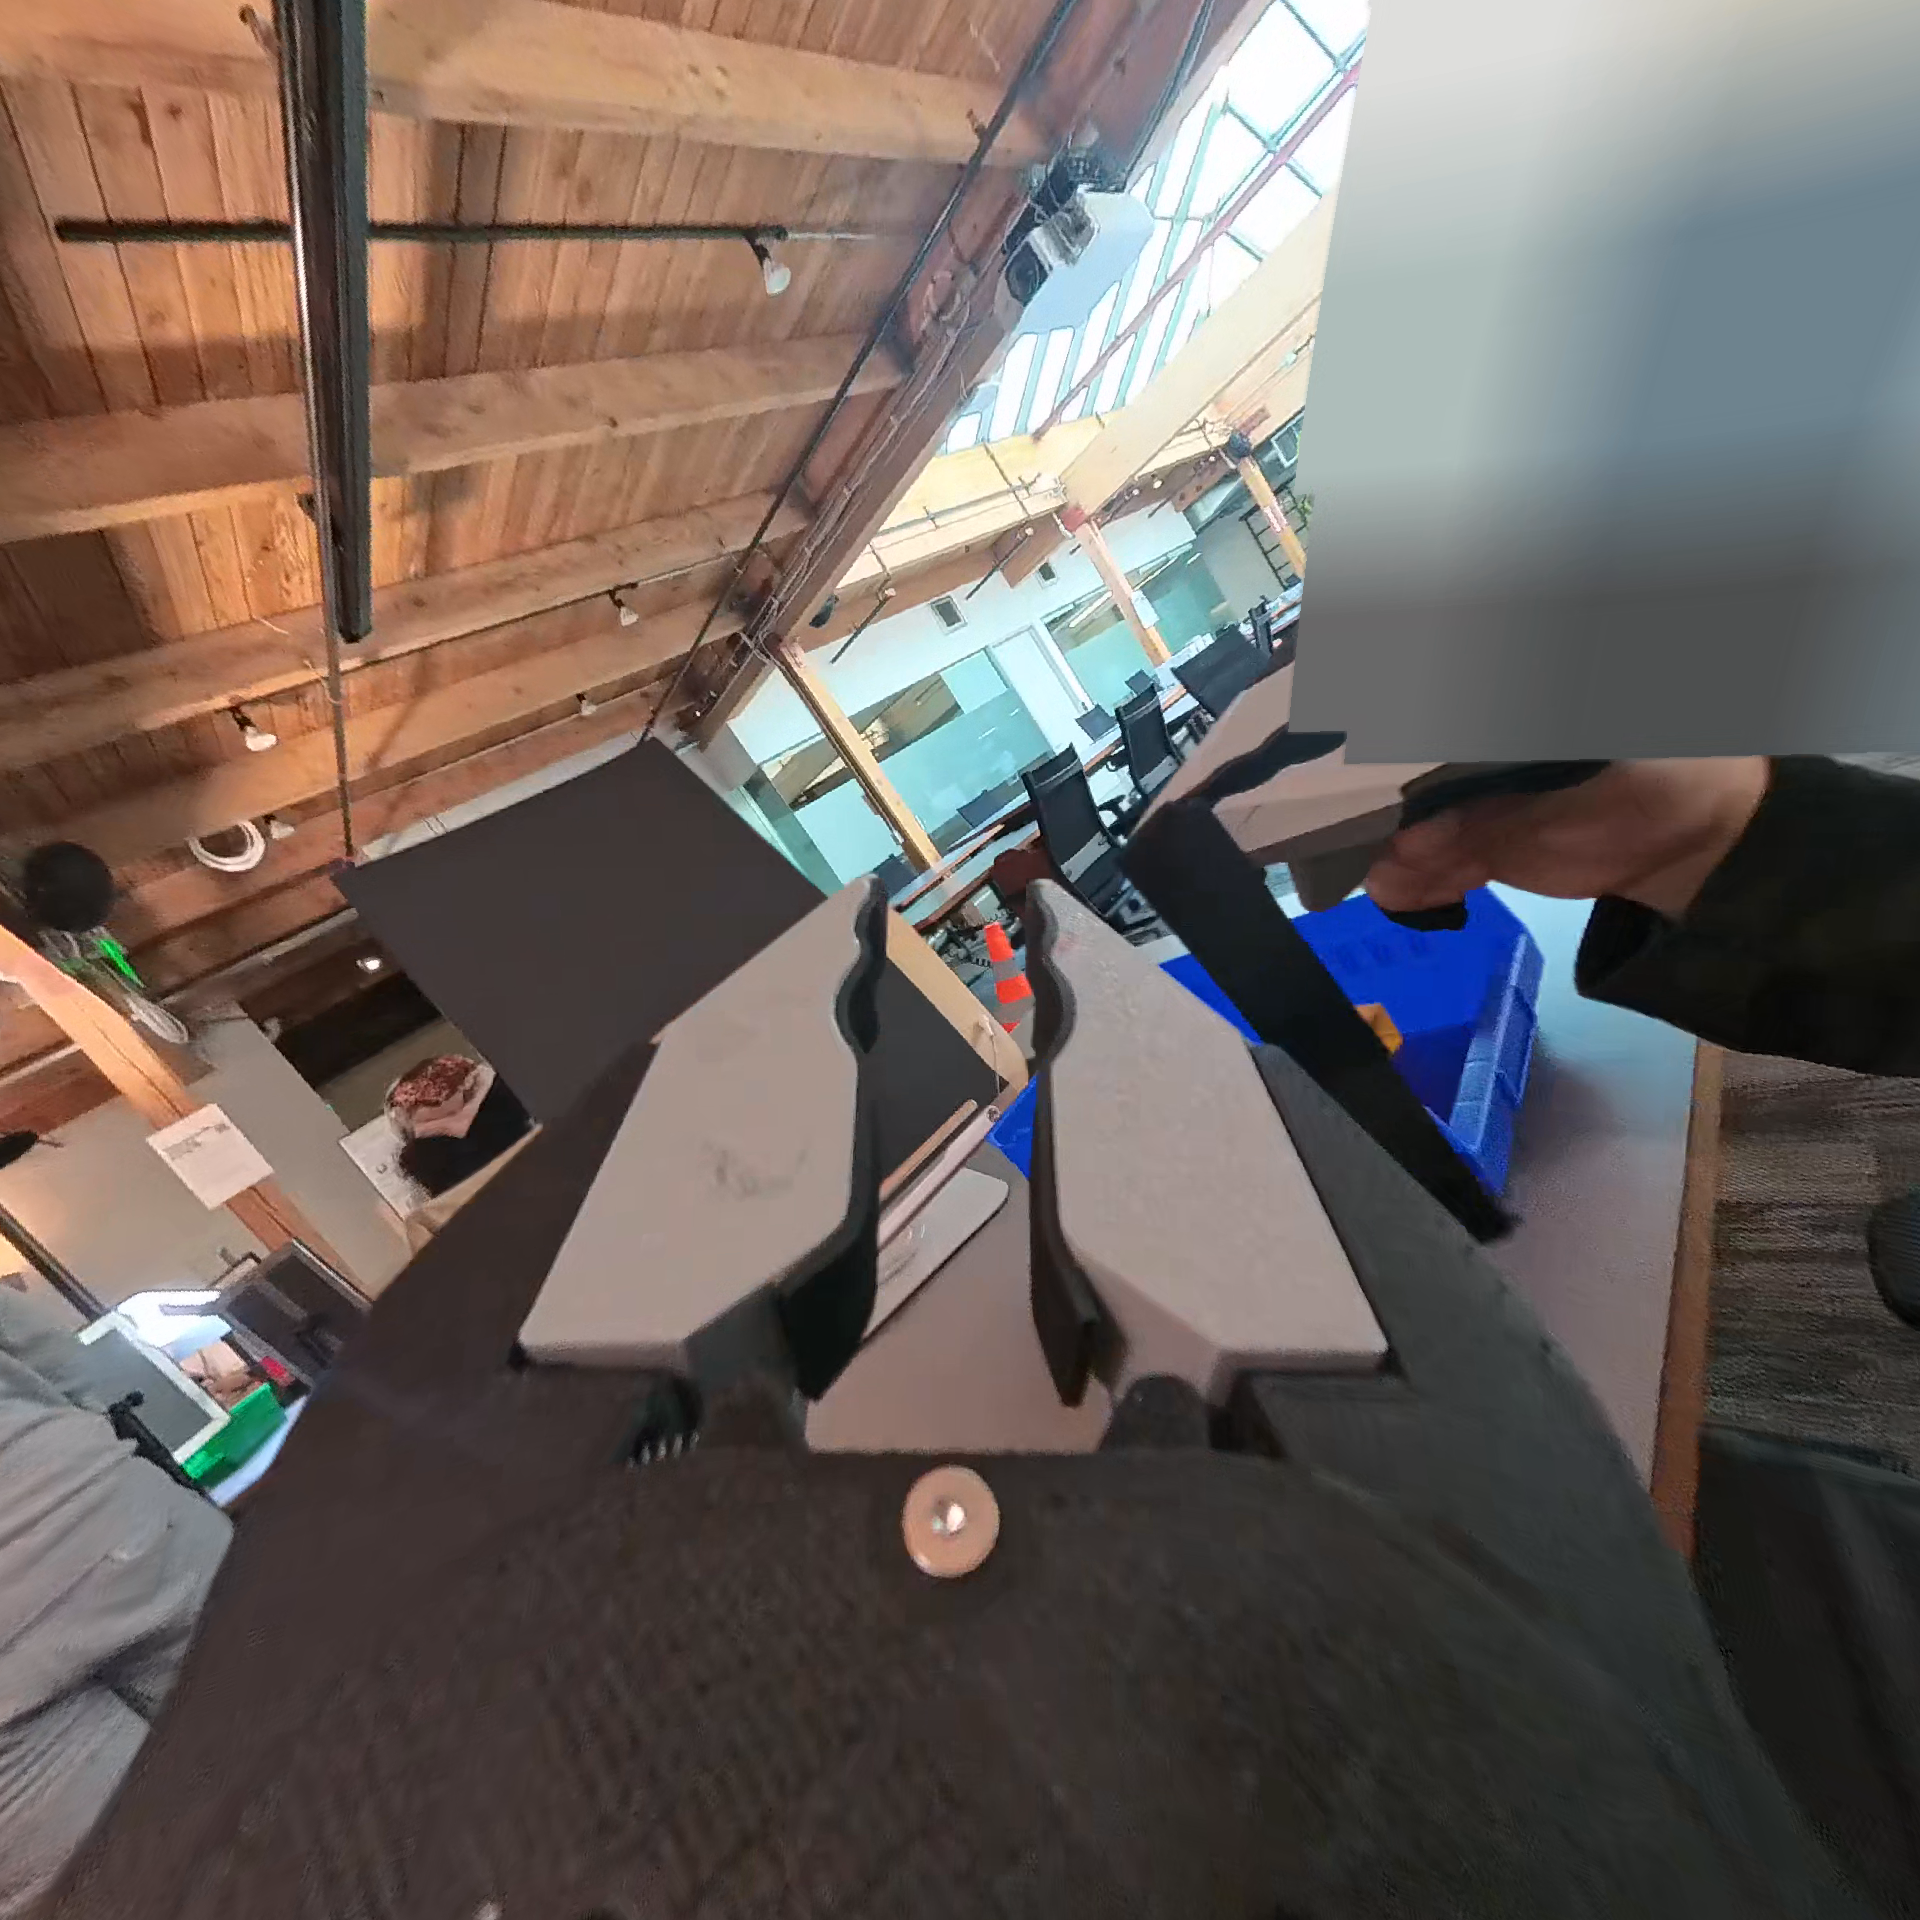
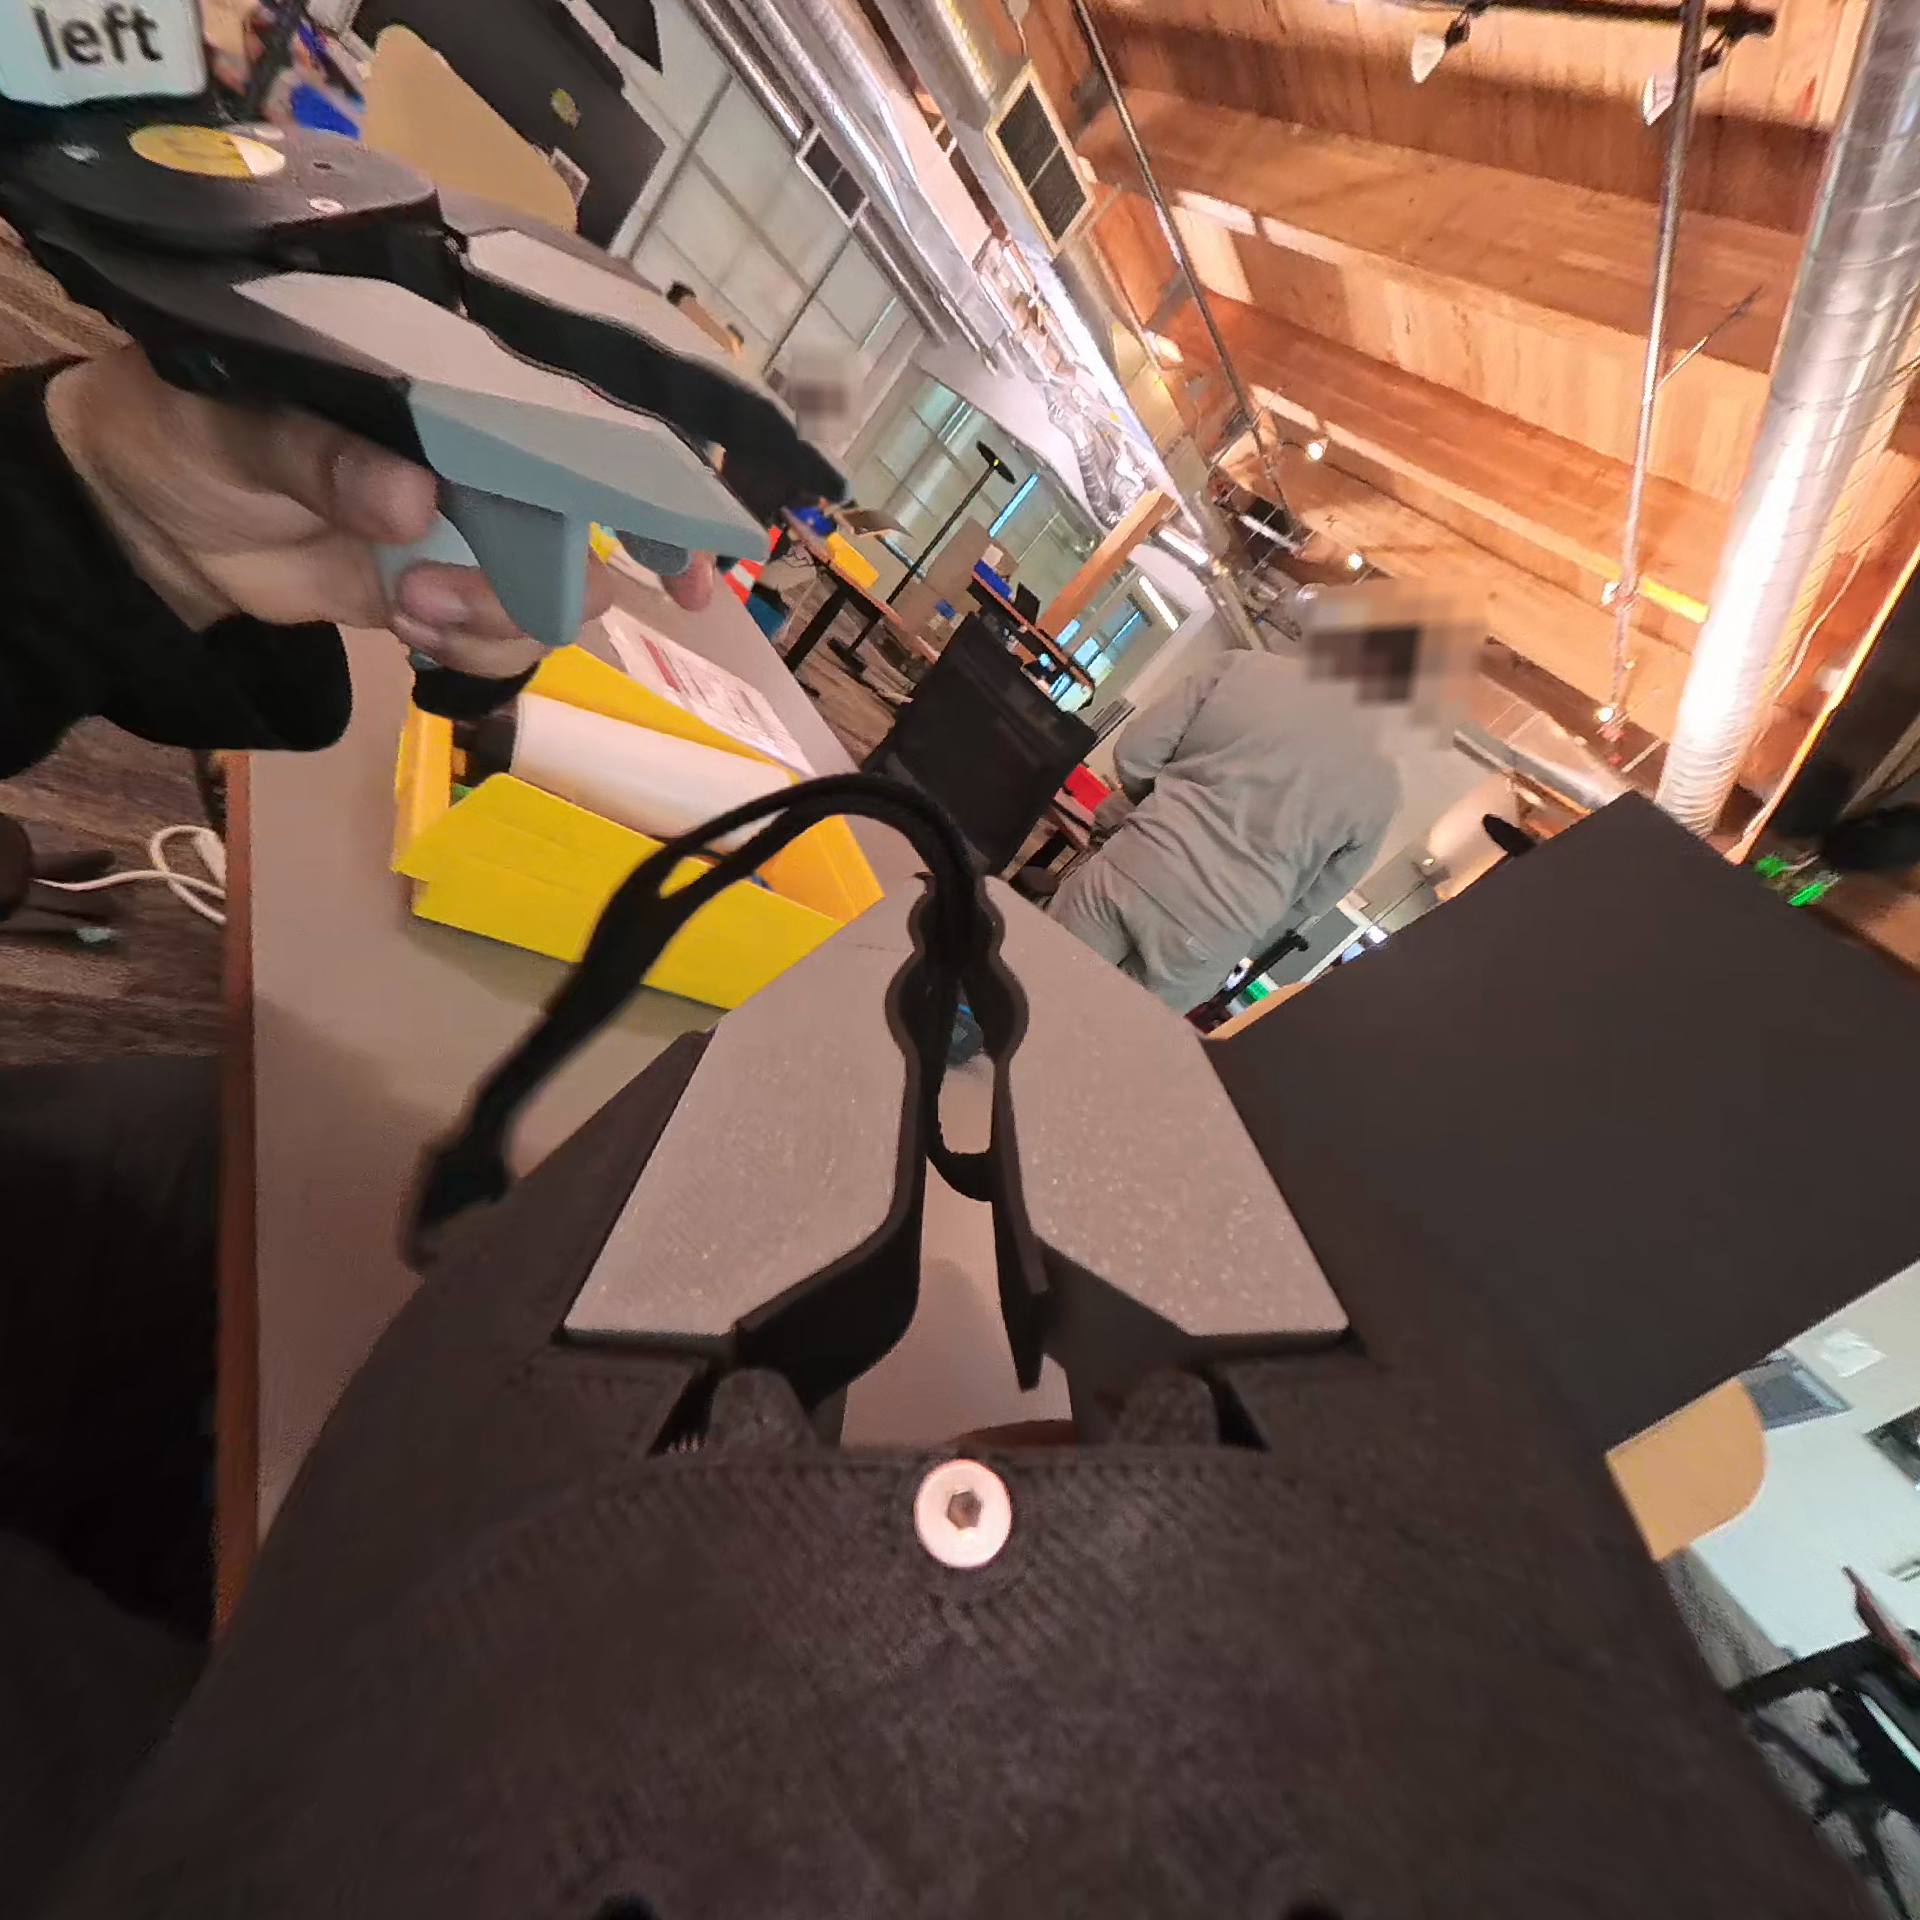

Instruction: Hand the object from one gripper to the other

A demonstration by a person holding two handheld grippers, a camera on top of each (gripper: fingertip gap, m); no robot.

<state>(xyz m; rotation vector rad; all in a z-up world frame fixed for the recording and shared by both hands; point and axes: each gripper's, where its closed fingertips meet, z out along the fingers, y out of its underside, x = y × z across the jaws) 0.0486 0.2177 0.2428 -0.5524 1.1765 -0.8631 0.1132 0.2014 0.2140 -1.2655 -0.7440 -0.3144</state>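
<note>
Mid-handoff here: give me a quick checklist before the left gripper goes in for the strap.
1. Right gripper shut on black strap: ok.
2. Left gripper open and empty: ok.
3. Strap loop exposed past the right fingertips for a second grip: ok.
4. Left gripper lined up with the loop: not ok, it sits off to the side, apart.
5. Strap free of the yellow bin: cannot tell.

The right gripper (image 2: 961, 940) pinched a looped black strap (image 2: 665, 883); a yellow bin (image 2: 561, 883) sat near the table's (image 2: 343, 997) edge.
</note>
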